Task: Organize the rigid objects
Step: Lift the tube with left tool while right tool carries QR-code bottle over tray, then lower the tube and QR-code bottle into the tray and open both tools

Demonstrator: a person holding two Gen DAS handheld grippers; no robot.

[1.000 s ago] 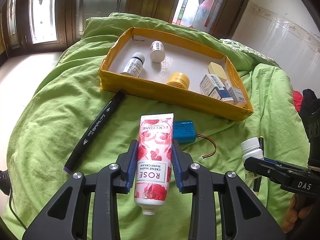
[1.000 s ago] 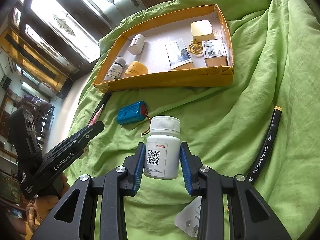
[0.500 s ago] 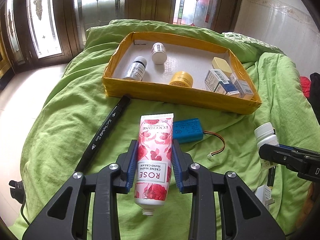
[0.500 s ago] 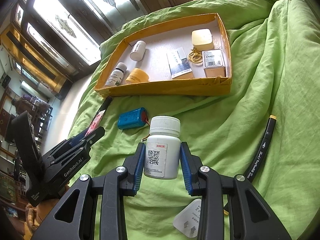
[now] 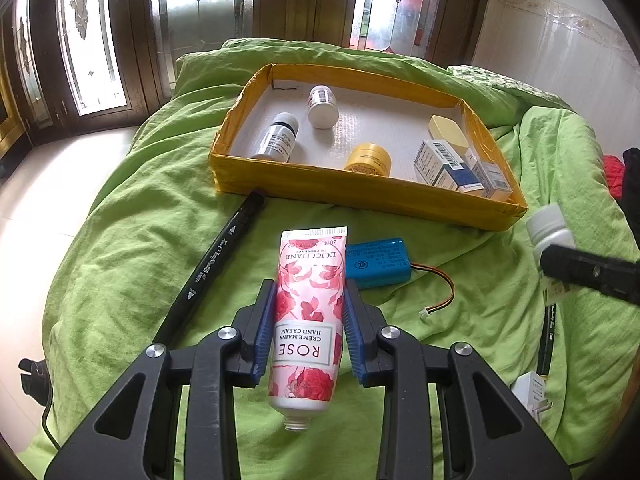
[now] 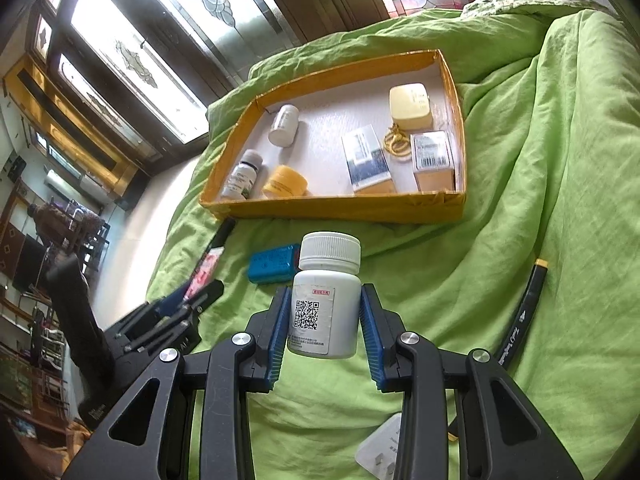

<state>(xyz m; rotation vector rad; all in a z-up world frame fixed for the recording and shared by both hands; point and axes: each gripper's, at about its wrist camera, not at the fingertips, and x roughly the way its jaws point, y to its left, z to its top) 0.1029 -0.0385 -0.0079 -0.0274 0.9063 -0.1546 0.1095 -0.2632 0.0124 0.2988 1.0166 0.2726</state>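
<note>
My left gripper point(image 5: 308, 320) is shut on a pink rose hand cream tube point(image 5: 308, 312), held above the green bedding with its neck toward me. My right gripper point(image 6: 325, 320) is shut on a white pill bottle point(image 6: 326, 304) with a QR label, upright and lifted off the cover. A yellow cardboard tray point(image 5: 360, 196) point(image 6: 332, 208) lies beyond both, holding two small bottles, a yellow jar, a pale case and small cartons. In the left wrist view the white bottle point(image 5: 546, 232) and the right gripper's finger show at the right edge.
A blue battery pack point(image 5: 378, 262) point(image 6: 274, 266) with a wire lies just before the tray. A black marker point(image 5: 216, 268) lies left of the tube; another marker point(image 6: 522, 316) lies at the right. A white plug point(image 5: 530, 394) rests near the bed's front right. Windows stand behind.
The right gripper has lifted the white bottle a little; in the left wrist view it sits higher and nearer the tray's corner. The left gripper keeps its hold but has tilted slightly.
</note>
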